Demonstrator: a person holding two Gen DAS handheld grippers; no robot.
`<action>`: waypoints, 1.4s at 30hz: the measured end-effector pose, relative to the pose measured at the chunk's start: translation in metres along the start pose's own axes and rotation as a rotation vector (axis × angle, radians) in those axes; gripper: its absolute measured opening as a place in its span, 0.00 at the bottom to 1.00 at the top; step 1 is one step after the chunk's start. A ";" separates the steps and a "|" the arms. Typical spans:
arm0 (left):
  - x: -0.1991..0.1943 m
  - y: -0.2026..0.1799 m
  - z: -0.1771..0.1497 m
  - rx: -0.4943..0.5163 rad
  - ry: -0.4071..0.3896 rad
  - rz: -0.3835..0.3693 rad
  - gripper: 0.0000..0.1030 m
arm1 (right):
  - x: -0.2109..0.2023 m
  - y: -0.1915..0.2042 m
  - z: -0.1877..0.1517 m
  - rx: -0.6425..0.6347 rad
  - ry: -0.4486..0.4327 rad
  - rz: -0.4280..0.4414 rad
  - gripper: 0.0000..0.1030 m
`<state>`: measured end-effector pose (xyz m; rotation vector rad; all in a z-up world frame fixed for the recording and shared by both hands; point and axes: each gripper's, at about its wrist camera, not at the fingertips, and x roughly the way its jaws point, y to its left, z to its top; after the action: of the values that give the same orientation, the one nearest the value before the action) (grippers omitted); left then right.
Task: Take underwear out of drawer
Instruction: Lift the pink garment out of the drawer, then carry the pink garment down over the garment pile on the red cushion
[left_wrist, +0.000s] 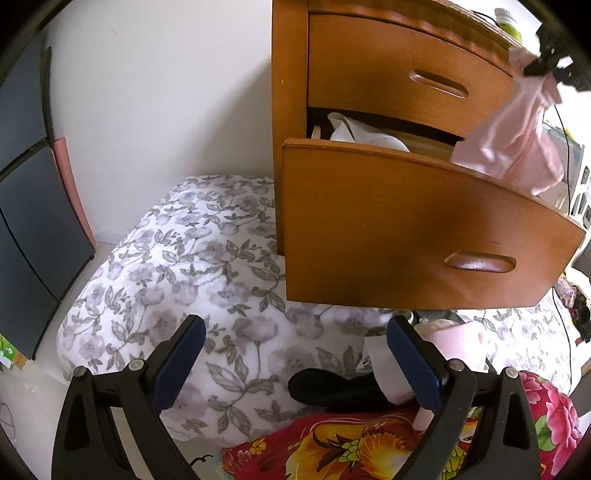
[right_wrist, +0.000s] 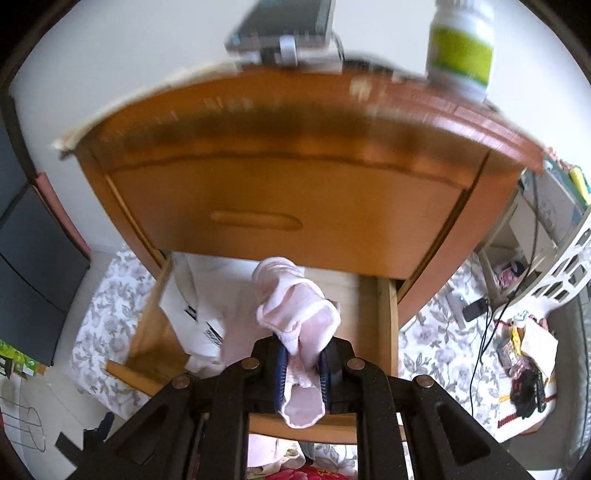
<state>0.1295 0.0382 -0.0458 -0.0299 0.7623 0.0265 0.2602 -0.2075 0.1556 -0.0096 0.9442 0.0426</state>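
Hanging from the right gripper (right_wrist: 302, 363), the pink underwear (right_wrist: 291, 314) is pinched between the two blue pads, which are closed tight on a bunched fold of the cloth so that the rest droops free; from the left wrist view the same garment (left_wrist: 513, 144) dangles in the air above the right end of the open lower drawer (left_wrist: 424, 229), clear of its front panel. Gripping one gathered fold rather than a flat edge looks sensible, since thin fabric slips easily and a bunch gives the pads something to bite. The lower drawer is pulled well out of the wooden nightstand (right_wrist: 288, 147) while the upper drawer (left_wrist: 406, 77) is shut, which leaves the inside open from above; white folded clothing (right_wrist: 207, 306) lies in it, so lifting straight up probably avoids dragging those pieces along. The left gripper (left_wrist: 295, 365) hovers low in front of the drawer with its fingers spread wide and nothing between them, over the grey floral bedding (left_wrist: 192, 258), apparently parked out of the way. A green-labelled bottle (right_wrist: 461, 48) stands on the nightstand top near its edge, and a high swing of the cloth could brush it. Judging by the garment being free of the drawer, the removal seems essentially done, with only setting it down left
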 end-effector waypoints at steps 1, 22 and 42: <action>0.000 0.000 0.000 0.001 -0.001 0.002 0.96 | -0.008 0.000 0.000 -0.003 -0.011 0.004 0.15; -0.005 -0.007 -0.001 0.034 -0.024 0.054 0.96 | -0.185 0.010 -0.026 -0.093 -0.326 0.138 0.15; -0.006 -0.008 -0.002 0.041 -0.029 0.064 0.96 | -0.164 0.026 -0.089 -0.181 -0.219 0.127 0.15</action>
<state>0.1238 0.0297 -0.0430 0.0336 0.7346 0.0717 0.0915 -0.1894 0.2367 -0.1099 0.7187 0.2418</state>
